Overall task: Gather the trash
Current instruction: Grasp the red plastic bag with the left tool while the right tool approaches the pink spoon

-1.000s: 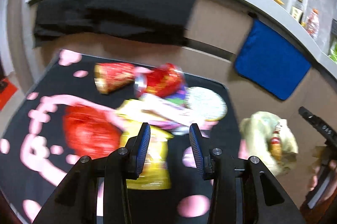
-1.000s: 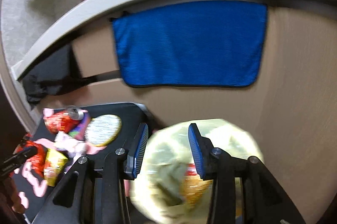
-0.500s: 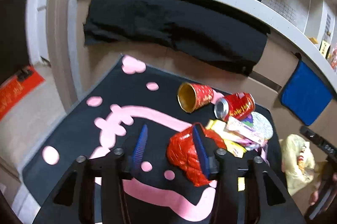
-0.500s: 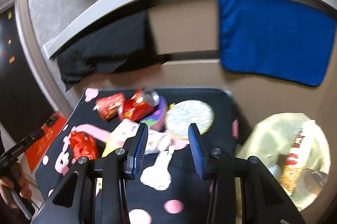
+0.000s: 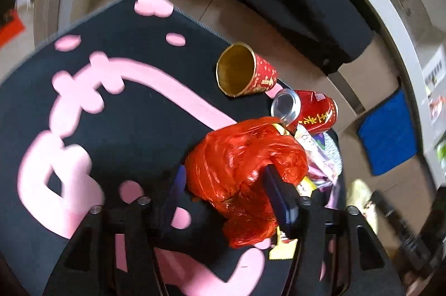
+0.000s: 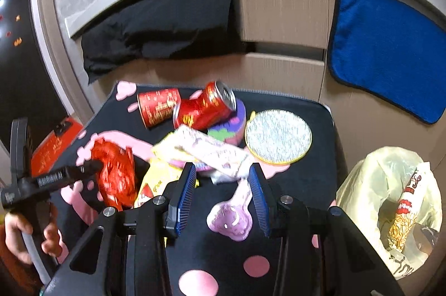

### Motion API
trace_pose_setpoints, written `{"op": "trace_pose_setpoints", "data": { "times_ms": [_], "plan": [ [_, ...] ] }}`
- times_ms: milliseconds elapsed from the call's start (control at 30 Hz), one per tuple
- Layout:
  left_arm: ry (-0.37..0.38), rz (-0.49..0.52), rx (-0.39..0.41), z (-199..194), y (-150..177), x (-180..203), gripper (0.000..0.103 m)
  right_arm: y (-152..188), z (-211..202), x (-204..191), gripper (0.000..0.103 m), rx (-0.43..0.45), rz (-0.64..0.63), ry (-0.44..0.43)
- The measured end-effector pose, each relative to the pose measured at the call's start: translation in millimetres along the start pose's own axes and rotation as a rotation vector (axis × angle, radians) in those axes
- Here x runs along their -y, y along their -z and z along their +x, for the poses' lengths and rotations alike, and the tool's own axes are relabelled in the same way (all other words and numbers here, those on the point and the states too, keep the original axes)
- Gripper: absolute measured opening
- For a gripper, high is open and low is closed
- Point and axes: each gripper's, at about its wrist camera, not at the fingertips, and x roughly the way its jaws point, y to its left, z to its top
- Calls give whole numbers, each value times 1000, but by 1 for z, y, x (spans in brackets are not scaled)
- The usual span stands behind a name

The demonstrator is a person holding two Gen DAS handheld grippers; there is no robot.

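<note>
The left gripper [image 5: 223, 179] was set astride the crumpled red bag [image 5: 245, 170], its fingers [image 5: 274, 193] opening, not yet pinching it, ready for seizing, while the right gripper [image 6: 221, 195] was held part open and empty above the litter, with the yellowish trash bag [image 6: 390, 201] kept at the near right for drops.

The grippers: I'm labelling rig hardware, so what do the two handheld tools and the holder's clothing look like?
Both grippers, left and right, have black angular frames with silver screw heads, and their jaws carry ribbed blue pads. In the right wrist view the left gripper shows a long black body with small white lettering and a grey handle. A dark red sleeve shows at the hand that holds it.
</note>
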Motion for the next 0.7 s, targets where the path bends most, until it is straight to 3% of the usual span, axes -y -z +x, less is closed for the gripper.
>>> {"op": "trace_pose_setpoints", "data": {
  "times_ms": [133, 233, 300, 400, 533, 700],
  "plan": [
    [51, -65, -51, 14, -1, 2, 70, 14, 8, 4, 38, -23, -19, 18],
    [72, -41, -57, 17, 3, 11, 69, 24, 15, 8, 38, -49, -17, 30],
    [72, -6, -47, 13, 4, 18, 56, 29, 21, 11, 38, -70, -8, 23],
    [75, 40, -44, 2, 6, 26, 49, 34, 26, 17, 38, -87, 11, 0],
    [20, 98, 17, -24, 11, 34, 48, 36, 35, 23, 38, -104, 49, -23],
    [-117, 241, 115, -50, 21, 49, 48, 36, 52, 18, 38, -135, 47, -24]
  ]
}}
